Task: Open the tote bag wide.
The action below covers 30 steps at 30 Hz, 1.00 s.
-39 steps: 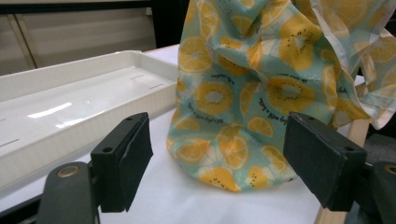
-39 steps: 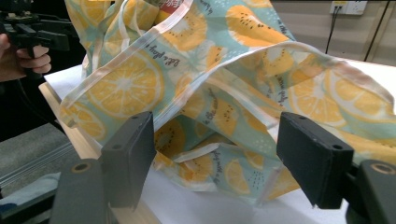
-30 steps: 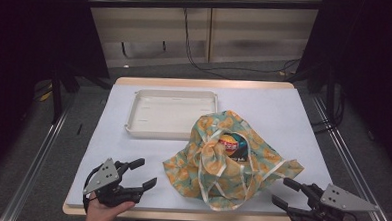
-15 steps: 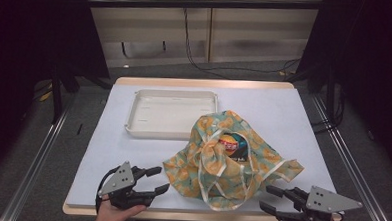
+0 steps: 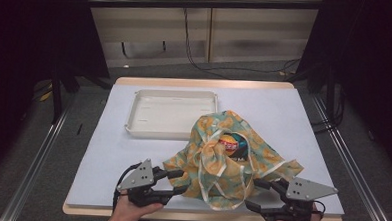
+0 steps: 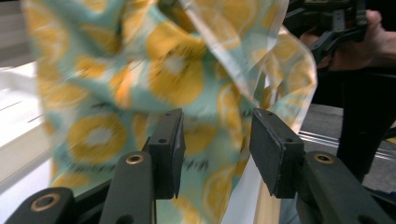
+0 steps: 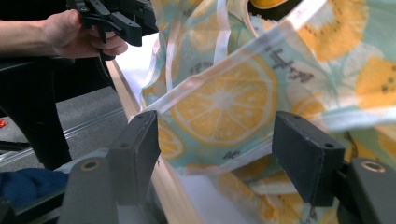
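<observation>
While my one bench and one tray stay unmoved, I see one lemon-print bag near the front edge; both hand-held grippers moved closer: left hand-held gripper closing, open around fabric; right hand-held gripper opening, unclamped.

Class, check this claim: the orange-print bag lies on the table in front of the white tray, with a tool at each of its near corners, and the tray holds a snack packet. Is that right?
Not quite. The tray is empty; the snack packet sits in the bag, as the high view shows. The rest stands: the bag lies in front of the tray, with the left tool and right tool at its near corners.
</observation>
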{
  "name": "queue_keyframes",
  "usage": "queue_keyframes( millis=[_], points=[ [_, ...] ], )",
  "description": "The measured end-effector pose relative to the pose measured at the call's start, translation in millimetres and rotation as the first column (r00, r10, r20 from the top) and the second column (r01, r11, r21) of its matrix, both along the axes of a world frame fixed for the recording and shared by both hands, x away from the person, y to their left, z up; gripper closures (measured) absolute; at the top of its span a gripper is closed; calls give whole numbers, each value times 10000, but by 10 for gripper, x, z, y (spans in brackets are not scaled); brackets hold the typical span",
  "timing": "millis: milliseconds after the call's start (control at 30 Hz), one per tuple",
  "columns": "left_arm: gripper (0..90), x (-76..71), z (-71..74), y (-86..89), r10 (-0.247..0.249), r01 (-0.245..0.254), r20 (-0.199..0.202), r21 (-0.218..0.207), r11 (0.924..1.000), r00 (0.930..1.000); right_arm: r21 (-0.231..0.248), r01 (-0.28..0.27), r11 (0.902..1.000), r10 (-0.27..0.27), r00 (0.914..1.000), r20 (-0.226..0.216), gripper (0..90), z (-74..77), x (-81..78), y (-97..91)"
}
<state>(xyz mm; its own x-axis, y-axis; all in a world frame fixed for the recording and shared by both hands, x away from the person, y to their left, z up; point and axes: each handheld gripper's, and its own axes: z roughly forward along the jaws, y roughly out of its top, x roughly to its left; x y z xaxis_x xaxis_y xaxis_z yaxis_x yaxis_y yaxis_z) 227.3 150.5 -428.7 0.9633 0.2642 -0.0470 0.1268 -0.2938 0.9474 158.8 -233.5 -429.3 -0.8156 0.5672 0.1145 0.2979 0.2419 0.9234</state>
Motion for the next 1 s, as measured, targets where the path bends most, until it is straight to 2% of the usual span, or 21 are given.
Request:
queue_keyframes(
  millis=[67,133,267,300,367,400,600,633,667,700,767,867,1000],
  points=[
    [540,27,1,-93,-230,228,-100,-183,9996,9997,11,-57,10000,57,10000,-16,299,6,39,35],
    [479,53,8,-162,-295,292,-136,-201,9994,9995,21,-86,10000,86,10000,12,285,-3,89,73],
    [493,94,17,-261,-521,514,-184,-359,9980,9985,34,-253,9997,253,9996,-118,281,-31,178,142],
    [522,100,21,-270,-629,623,-189,-320,9975,9978,55,-239,9997,239,9996,-130,287,-30,187,150],
    [580,110,26,-285,-699,691,-261,-311,9971,9972,54,-264,9996,265,9996,-117,359,-32,198,160],
    [640,110,28,-284,-709,697,-365,-329,9970,9968,87,-338,9994,338,9994,-101,397,-37,200,160],
    [865,107,53,-261,-962,951,-596,-221,9952,9936,246,-464,9986,464,9989,-4,685,-20,182,143],
    [878,107,60,-265,-1075,1058,-626,-301,9939,9922,273,-477,9985,476,9989,39,720,-14,178,139],
    [895,102,77,-259,-1096,1087,-597,-187,9939,9922,266,-491,9984,490,9988,39,772,-8,173,135],
    [899,98,85,-261,-1196,1174,-655,-367,9924,9907,285,-534,9982,532,9986,60,821,-5,170,134],
    [900,95,126,-239,-1271,1242,-659,-470,9911,9897,323,-559,9979,558,9984,35,900,2,165,129],
    [900,89,204,-190,-1087,1050,-615,-593,9927,9922,427,-688,9967,688,9976,35,900,19,160,121],
    [900,113,316,-119,-1160,1091,-686,-967,9893,9909,649,-644,9958,632,9978,201,899,67,144,95]
  ],
)
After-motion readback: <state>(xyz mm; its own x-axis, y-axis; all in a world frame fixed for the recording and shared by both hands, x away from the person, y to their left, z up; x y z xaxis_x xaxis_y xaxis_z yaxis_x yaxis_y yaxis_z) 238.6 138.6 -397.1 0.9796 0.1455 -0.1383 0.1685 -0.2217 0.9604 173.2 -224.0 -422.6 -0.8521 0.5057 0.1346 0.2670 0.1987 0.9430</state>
